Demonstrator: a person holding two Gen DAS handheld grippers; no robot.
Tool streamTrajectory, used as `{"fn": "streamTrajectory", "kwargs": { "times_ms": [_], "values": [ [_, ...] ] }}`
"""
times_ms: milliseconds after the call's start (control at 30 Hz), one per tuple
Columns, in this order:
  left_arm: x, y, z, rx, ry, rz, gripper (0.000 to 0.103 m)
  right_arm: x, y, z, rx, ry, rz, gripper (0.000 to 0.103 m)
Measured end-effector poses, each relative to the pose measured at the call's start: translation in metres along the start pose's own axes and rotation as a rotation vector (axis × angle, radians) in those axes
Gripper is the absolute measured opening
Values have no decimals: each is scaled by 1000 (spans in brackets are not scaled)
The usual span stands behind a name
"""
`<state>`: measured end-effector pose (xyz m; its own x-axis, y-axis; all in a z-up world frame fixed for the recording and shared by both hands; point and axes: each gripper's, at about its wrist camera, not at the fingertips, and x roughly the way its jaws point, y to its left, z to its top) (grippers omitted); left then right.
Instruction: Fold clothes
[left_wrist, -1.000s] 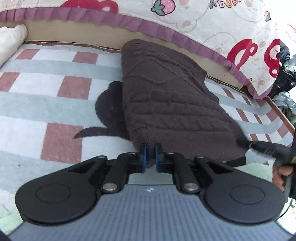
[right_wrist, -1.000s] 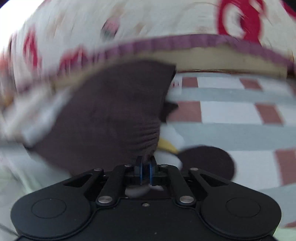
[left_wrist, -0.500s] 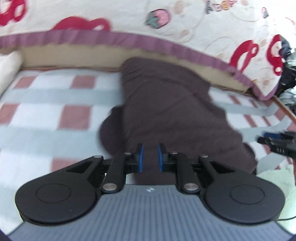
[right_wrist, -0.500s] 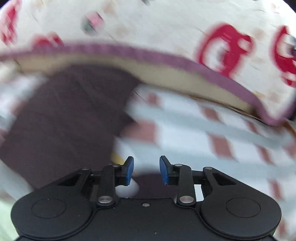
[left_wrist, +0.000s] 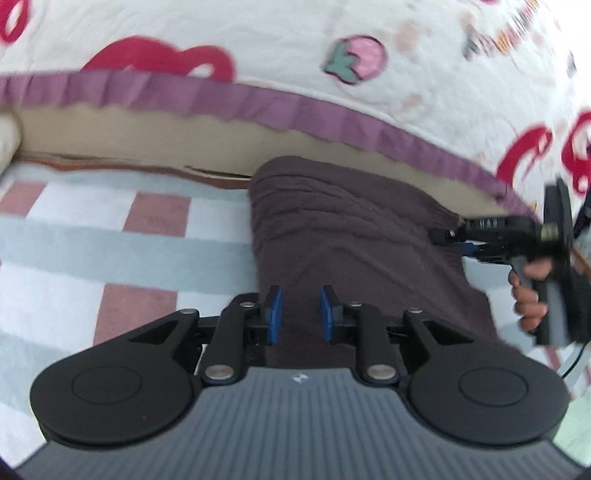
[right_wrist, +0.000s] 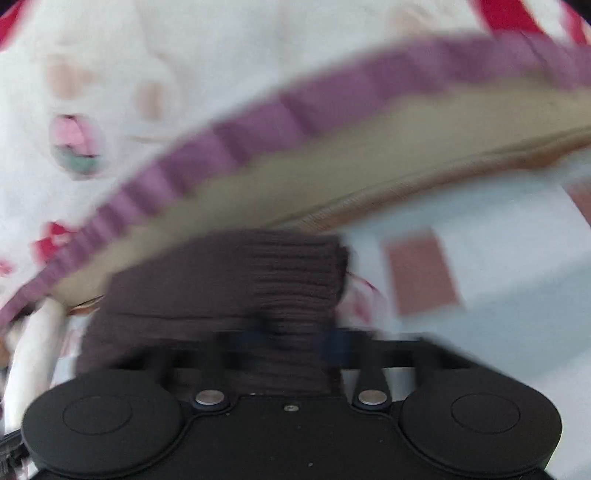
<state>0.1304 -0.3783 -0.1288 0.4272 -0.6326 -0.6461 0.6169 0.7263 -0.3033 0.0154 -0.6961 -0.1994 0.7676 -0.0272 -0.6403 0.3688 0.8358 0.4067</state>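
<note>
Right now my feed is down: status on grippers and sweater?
Left gripper opening over brown sweater, nothing pinched. Right gripper closing around sweater's far edge. Nothing in the way.

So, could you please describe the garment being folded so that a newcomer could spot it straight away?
Look at the checked bedspread below the purple-trimmed cartoon quilt. Lying on it, running up towards that trim, is a dark brown knitted sweater. It is the only dark, ribbed item there; everything around it is pale or brightly printed.

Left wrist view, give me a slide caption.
Brown sweater folded lengthwise on checked blanket, beside quilt.
</note>
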Motion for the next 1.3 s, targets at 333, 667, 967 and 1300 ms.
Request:
{"fn": "streamTrajectory", "kwargs": {
  "times_ms": [333,667,967,1300],
  "values": [
    [5,3,-6,-30,-9,-12,28,8,7,16,-136,-6,-131,26],
    [30,35,-3,-193,130,-125,48,-47,-35,-32,227,248,165,60],
    [24,69,-12,-371,70,-134,49,-36,-29,-67,225,344,250,64],
    [74,88,-33,-582,201,-440,69,5,-14,-48,256,277,301,67]
  ]
}}
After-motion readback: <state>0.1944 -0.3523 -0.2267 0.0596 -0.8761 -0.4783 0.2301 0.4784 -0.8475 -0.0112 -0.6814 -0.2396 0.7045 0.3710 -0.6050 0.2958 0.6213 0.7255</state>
